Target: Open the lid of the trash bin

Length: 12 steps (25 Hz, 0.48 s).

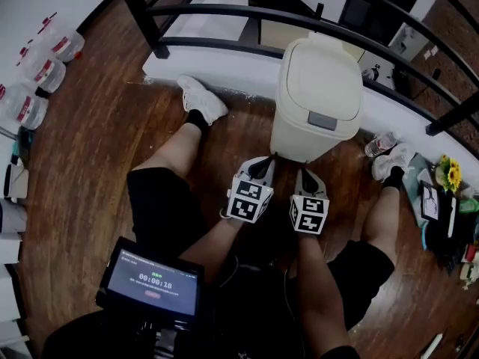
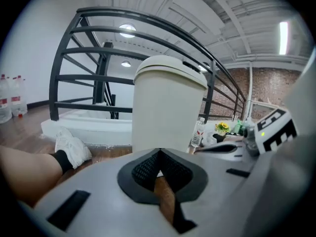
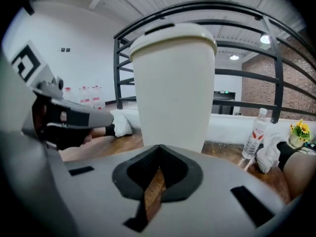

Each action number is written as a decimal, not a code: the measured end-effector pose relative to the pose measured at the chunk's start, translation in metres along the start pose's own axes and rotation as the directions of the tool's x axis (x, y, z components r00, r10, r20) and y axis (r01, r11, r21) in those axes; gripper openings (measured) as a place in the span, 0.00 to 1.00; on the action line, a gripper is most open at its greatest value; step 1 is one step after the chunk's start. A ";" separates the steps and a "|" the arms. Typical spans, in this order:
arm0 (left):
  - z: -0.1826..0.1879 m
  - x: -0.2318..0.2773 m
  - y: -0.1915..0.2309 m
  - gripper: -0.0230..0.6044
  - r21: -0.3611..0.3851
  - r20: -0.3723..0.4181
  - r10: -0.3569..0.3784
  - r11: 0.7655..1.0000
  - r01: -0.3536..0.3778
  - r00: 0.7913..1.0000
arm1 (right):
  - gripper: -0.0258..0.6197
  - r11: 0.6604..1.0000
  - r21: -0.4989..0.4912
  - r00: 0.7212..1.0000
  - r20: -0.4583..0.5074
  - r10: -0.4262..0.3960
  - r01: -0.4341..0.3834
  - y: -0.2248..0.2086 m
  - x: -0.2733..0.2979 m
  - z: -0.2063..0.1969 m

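Lower centre: the left hand-held gripper (image 1: 262,168), then the right hand-held gripper (image 1: 305,178) beside it, each with jaws pressed together on nothing, low near the cream trash bin (image 1: 307,129) standing on the floor (image 1: 112,133) at upper centre. Its lid (image 1: 320,77) sat shut — contents hidden. Prying with closed jaws might slip, or tip the bin.

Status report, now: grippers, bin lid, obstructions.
Left gripper shut, empty. Right gripper shut, empty. Trash bin lid closed, untouched. Nothing blocking the lid.
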<state>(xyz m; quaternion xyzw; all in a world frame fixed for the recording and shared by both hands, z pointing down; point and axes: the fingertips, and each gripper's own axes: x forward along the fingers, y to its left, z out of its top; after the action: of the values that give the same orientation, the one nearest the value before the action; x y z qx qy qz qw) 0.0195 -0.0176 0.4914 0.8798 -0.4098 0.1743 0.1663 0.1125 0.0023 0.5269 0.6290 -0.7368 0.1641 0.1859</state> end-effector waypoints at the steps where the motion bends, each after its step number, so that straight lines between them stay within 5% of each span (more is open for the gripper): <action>1: -0.001 -0.006 -0.001 0.03 0.018 0.003 0.009 1.000 -0.009 1.000 | 0.05 1.000 0.009 0.999 0.033 0.001 -0.001 -0.001 -0.008 0.008; 12: 0.026 -0.069 -0.043 0.03 0.047 0.121 0.022 0.998 -0.028 0.992 | 0.05 0.999 -0.022 0.944 0.330 -0.020 0.029 0.004 -0.105 0.068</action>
<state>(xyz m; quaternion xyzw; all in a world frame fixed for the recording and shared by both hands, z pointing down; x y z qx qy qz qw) 0.0151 0.0430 0.4313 0.8873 -0.4258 0.1327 0.1176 0.1188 0.0612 0.4171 0.6542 -0.7517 0.0445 0.0707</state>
